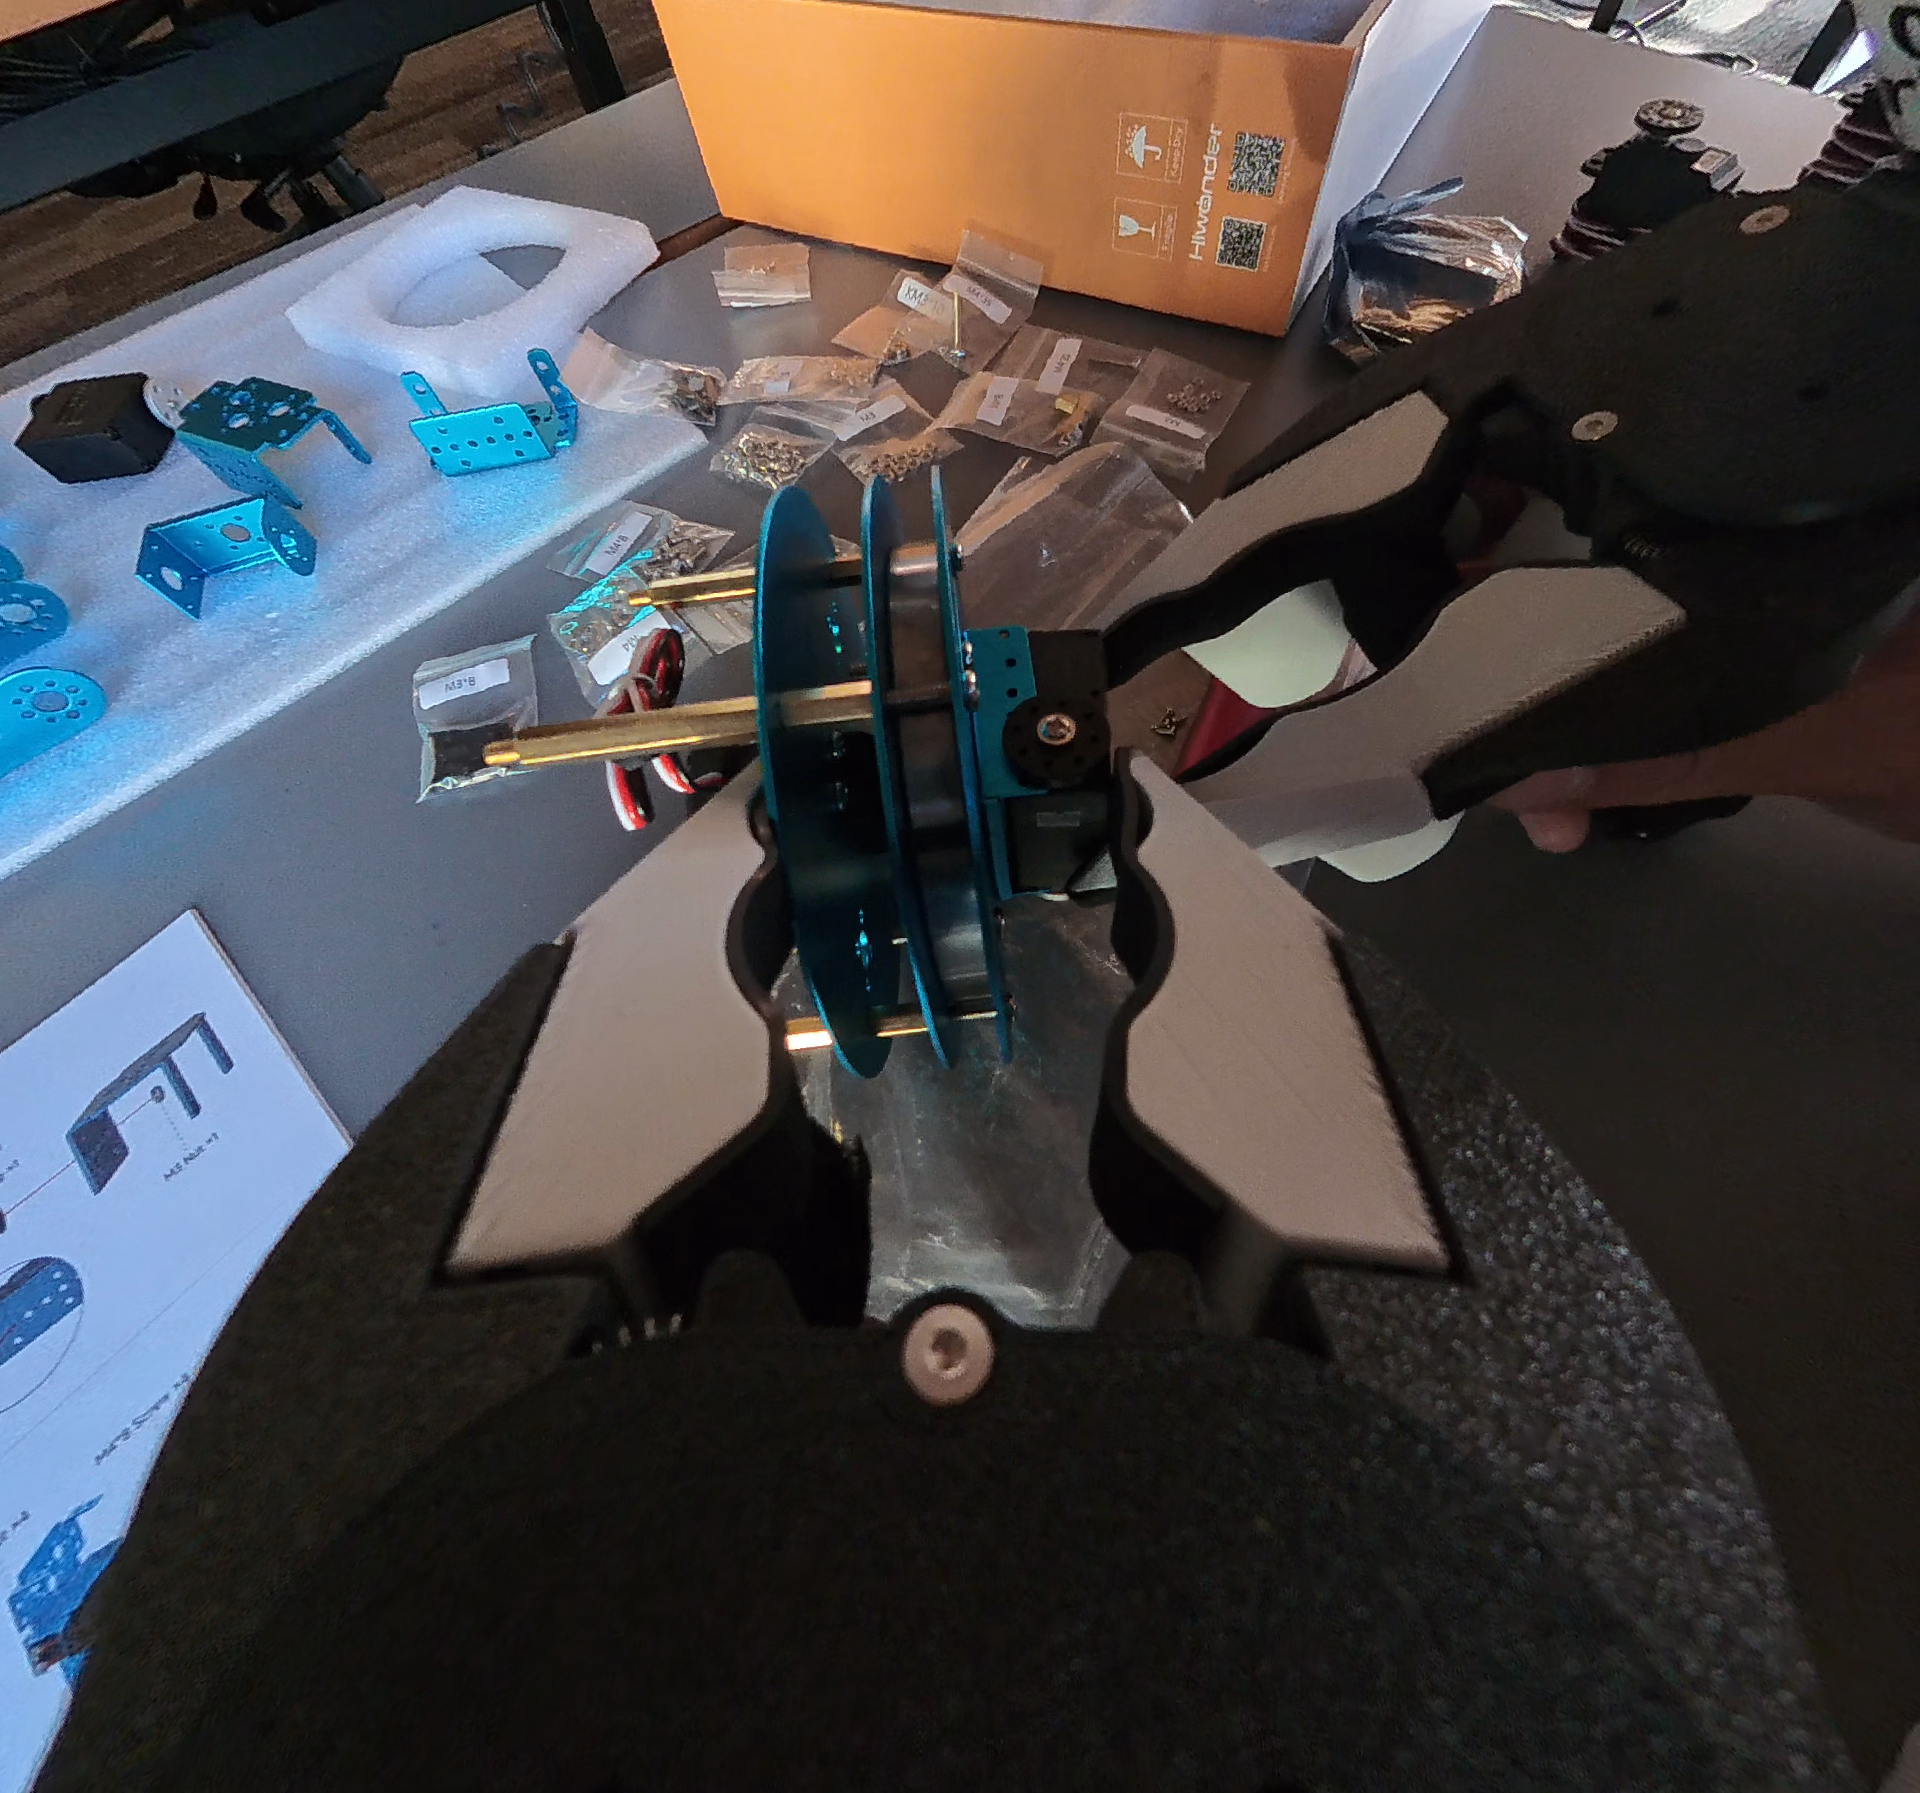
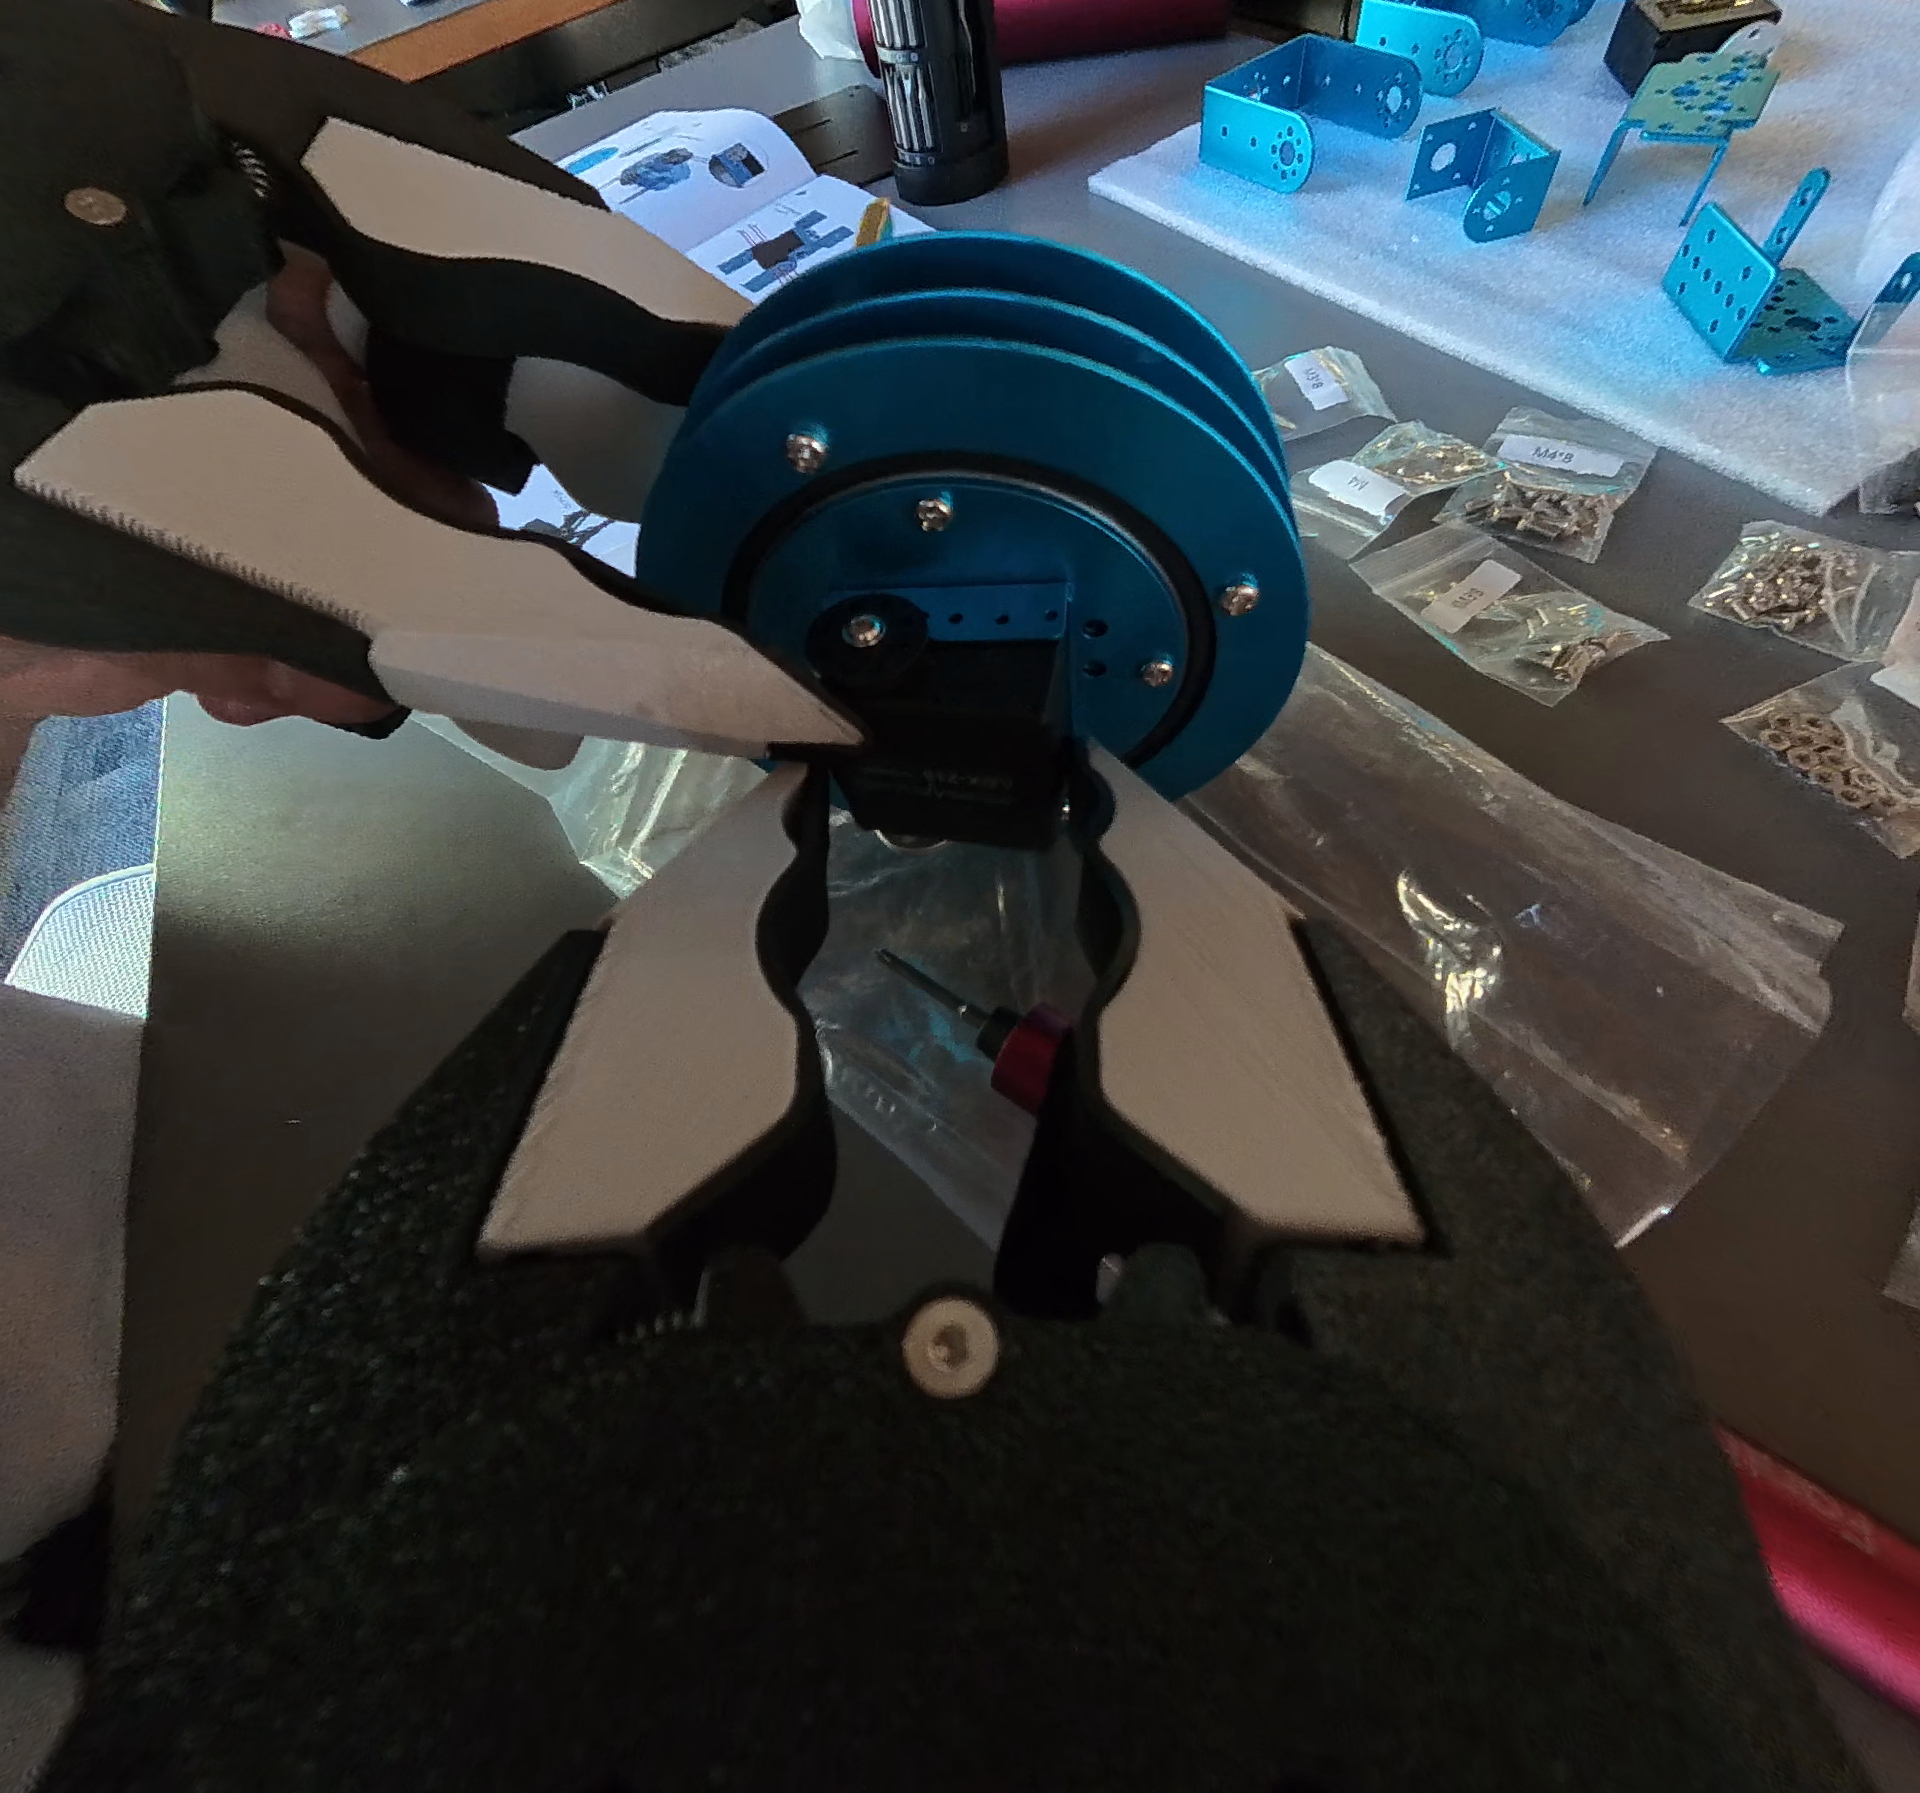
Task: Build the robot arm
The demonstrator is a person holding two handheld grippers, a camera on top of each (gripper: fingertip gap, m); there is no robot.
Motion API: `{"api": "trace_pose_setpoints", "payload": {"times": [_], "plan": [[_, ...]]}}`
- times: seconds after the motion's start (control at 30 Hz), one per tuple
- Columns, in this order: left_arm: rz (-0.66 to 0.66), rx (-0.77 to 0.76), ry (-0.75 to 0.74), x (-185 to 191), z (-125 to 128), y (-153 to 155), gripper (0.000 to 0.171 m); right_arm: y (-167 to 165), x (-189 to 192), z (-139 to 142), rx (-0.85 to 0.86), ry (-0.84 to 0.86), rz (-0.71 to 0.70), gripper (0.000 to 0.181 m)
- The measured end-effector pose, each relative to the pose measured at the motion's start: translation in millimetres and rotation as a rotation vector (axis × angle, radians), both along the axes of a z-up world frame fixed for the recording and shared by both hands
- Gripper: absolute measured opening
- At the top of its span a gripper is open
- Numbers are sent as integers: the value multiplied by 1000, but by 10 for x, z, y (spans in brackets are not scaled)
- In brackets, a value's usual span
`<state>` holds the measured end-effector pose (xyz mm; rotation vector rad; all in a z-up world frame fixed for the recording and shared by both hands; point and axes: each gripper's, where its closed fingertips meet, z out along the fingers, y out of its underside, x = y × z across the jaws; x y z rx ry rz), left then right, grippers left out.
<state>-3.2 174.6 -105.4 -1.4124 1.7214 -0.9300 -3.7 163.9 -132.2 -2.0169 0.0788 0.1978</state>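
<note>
A stack of three round blue plates (image 1: pixel 821 808) joined by brass standoffs (image 1: pixel 644 735) carries a black servo (image 1: pixel 1049 839) in a blue bracket on one face. My left gripper (image 1: pixel 945 798) is shut across the stack's thickness and holds it edge-on above the table. In the right wrist view the stack (image 2: pixel 1195 455) faces me, and the left gripper (image 2: pixel 800 528) reaches in from the left. My right gripper (image 2: pixel 951 772) is shut on the black servo (image 2: pixel 956 704) at the plate's centre. It enters the left wrist view (image 1: pixel 1143 704) from the right.
An open orange box (image 1: pixel 987 133) stands at the back. Several bags of screws (image 2: pixel 1538 486) and a clear plastic bag (image 2: pixel 1507 964) lie on the grey table. Blue brackets (image 2: pixel 1309 112) lie on white foam (image 1: pixel 312 600). A red-handled screwdriver (image 2: pixel 1023 1047) lies below my right gripper. An instruction sheet (image 1: pixel 125 1172) lies at the left. The tips of both grippers are at nearly the same place.
</note>
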Motion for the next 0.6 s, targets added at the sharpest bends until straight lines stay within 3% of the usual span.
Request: {"api": "trace_pose_setpoints", "payload": {"times": [0.6], "plan": [[-42,-45,7,-50,-22,-6,60,10,-39,-8,-29,-31,121,44]]}}
